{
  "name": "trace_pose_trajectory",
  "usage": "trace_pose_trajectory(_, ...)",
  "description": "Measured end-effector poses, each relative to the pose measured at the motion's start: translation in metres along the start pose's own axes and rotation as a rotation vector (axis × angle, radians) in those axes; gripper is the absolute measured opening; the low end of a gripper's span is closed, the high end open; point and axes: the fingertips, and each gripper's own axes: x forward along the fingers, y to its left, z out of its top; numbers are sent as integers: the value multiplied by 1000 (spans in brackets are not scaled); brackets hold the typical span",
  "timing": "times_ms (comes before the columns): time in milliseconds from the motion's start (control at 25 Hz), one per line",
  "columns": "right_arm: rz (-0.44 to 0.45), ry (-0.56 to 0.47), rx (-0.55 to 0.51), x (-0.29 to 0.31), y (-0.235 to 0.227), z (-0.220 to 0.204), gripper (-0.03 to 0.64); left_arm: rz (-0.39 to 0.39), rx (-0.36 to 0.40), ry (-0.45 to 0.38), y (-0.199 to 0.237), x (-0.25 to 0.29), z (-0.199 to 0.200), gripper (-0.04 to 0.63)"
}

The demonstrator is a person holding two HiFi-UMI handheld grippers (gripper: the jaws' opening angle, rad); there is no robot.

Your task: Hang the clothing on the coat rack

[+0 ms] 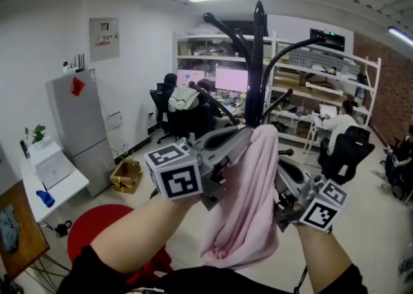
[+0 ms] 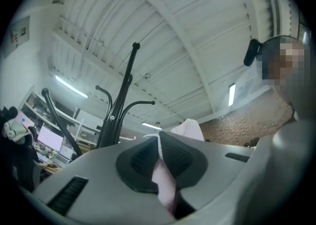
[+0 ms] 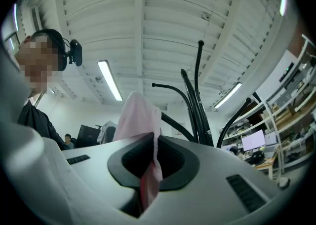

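Observation:
A pale pink garment (image 1: 245, 202) hangs in a bunch between my two grippers, right in front of the black coat rack (image 1: 258, 60). My left gripper (image 1: 240, 135) is shut on the cloth's upper left part. My right gripper (image 1: 281, 173) is shut on its right side, a little lower. In the left gripper view the pads of the left gripper (image 2: 159, 142) pinch a fold of the garment (image 2: 165, 182), with the rack (image 2: 121, 100) up to the left. In the right gripper view the right gripper (image 3: 154, 142) pinches the garment (image 3: 140, 115), and the rack's curved hooks (image 3: 197, 105) rise just behind.
A grey fridge (image 1: 77, 125) and a white side table (image 1: 55, 183) stand at the left. A red stool (image 1: 97, 235) is below my left arm, a cardboard box (image 1: 127, 173) on the floor. White shelves (image 1: 322, 73), office chairs (image 1: 345, 151) and seated people fill the back.

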Motion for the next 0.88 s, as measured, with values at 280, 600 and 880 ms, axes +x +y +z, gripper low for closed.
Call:
trace_pose_trajectory(280,51,-122,125,-16,10,4,26,-39,-156,-144,-13,-17,1,0)
trace_pose_trajectory(600,-102,-128,96,-63,-25,-3,43,-61,-153,-177,-15,-42,14,3)
trace_pose_trajectory(880,-154,-99,-87,-89,-10,8,43,-129,-176,-179,-23,-59,12,3)
